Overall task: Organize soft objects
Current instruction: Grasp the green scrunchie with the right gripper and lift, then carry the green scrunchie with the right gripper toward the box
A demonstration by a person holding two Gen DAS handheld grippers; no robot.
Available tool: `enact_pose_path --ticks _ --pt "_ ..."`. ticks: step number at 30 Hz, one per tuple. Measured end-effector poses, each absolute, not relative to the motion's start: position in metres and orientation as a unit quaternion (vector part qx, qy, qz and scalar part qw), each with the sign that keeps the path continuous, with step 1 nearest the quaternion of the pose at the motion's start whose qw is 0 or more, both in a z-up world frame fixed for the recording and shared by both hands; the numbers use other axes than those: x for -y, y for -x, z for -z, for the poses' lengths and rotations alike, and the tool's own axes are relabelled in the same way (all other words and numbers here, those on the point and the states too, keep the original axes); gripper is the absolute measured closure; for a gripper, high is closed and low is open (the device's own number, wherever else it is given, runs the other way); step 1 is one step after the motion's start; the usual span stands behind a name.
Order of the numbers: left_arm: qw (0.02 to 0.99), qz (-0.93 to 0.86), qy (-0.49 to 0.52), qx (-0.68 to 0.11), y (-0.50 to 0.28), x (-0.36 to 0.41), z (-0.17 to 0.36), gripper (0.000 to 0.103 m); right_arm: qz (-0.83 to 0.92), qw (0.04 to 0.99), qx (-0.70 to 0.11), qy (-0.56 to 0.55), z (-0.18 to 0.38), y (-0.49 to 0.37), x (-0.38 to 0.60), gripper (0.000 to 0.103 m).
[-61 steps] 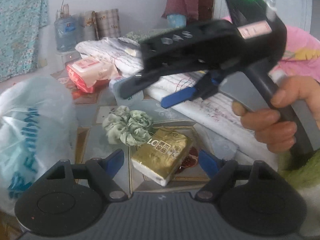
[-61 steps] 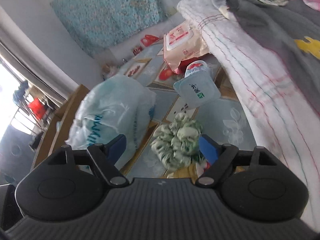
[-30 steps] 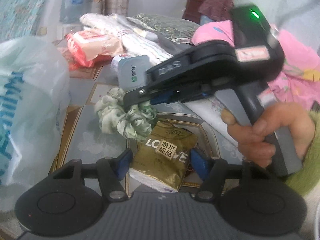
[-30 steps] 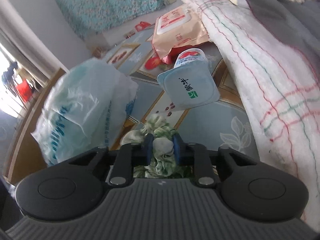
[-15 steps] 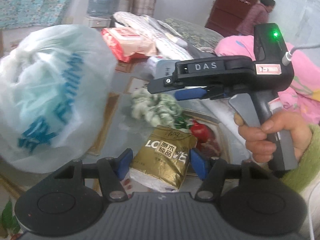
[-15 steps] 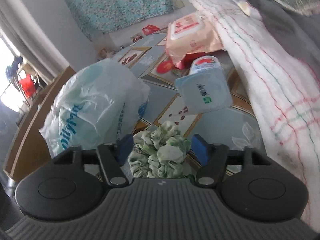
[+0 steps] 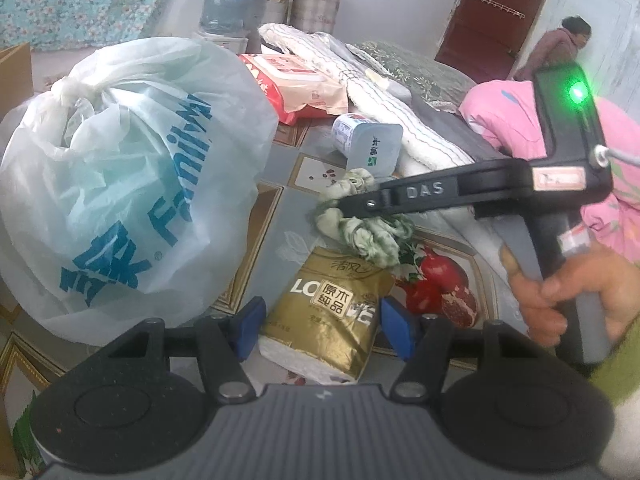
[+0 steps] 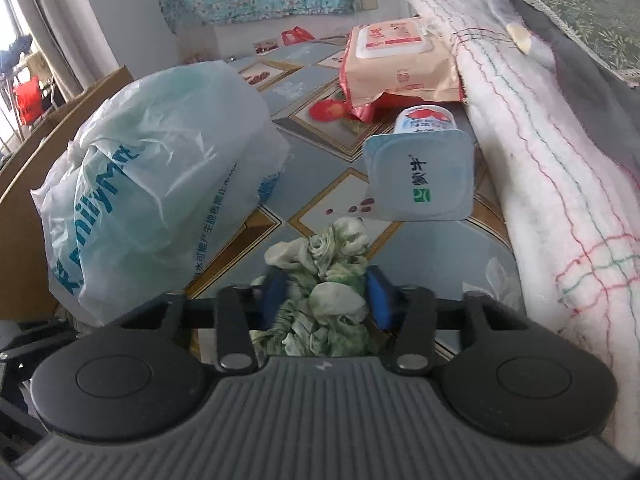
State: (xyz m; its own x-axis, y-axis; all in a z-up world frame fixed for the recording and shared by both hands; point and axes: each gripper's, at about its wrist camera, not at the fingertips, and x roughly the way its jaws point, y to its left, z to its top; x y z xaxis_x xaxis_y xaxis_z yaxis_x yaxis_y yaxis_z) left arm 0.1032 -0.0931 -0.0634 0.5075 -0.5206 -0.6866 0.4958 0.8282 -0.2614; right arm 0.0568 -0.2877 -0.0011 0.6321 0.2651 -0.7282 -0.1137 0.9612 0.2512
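Note:
A green and white scrunchie (image 7: 362, 220) lies on the patterned table, just past a gold tissue pack (image 7: 332, 312). My right gripper (image 8: 326, 294) has its blue pads on both sides of the scrunchie (image 8: 324, 276), jaws partly closed around it; it also shows from the side in the left wrist view (image 7: 360, 204). My left gripper (image 7: 324, 330) is open with the gold tissue pack between its blue pads, not squeezed.
A tied white plastic bag (image 7: 124, 184) with blue print stands left. A yoghurt cup (image 8: 420, 168) lies on its side beyond the scrunchie, with a pink wet-wipe pack (image 8: 396, 64) behind it. Folded white cloth (image 8: 540, 128) and pink bedding (image 7: 516, 116) pile along the right.
My right gripper closed on the scrunchie, opened wide, and is now narrowing around it again. The left gripper pulled back and rose, keeping the tissue pack between its pads.

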Motion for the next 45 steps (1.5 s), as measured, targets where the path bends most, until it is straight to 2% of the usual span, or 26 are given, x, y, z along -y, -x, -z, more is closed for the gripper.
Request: enact_pose_path --ticks 6,18,24,32,36,40,45 --pt "0.867 0.297 0.038 -0.397 -0.114 0.097 0.052 0.039 -0.113 0.896 -0.394 -0.169 -0.005 -0.05 0.31 0.089" --pt "0.886 0.298 0.064 -0.348 -0.127 0.1 0.011 0.04 -0.116 0.912 -0.329 -0.215 -0.045 -0.047 0.328 0.09" --pt "0.909 0.278 0.084 -0.3 -0.134 0.085 -0.031 0.04 -0.146 0.925 -0.289 -0.2 -0.091 -0.058 0.313 0.09" --pt "0.946 0.209 0.107 -0.222 -0.119 0.024 -0.092 0.04 -0.242 0.933 -0.234 -0.129 -0.177 -0.072 0.23 0.09" --pt "0.965 0.146 0.097 -0.195 -0.101 -0.024 -0.115 0.039 -0.314 0.913 -0.232 -0.119 -0.2 -0.08 0.171 0.09" --pt "0.973 0.087 0.079 -0.199 -0.086 -0.07 -0.122 0.039 -0.385 0.877 -0.258 -0.125 -0.2 -0.096 0.107 0.09" --pt "0.967 0.017 0.073 -0.245 -0.08 -0.122 -0.101 0.039 -0.444 0.824 -0.329 -0.128 -0.174 -0.115 0.024 0.09"
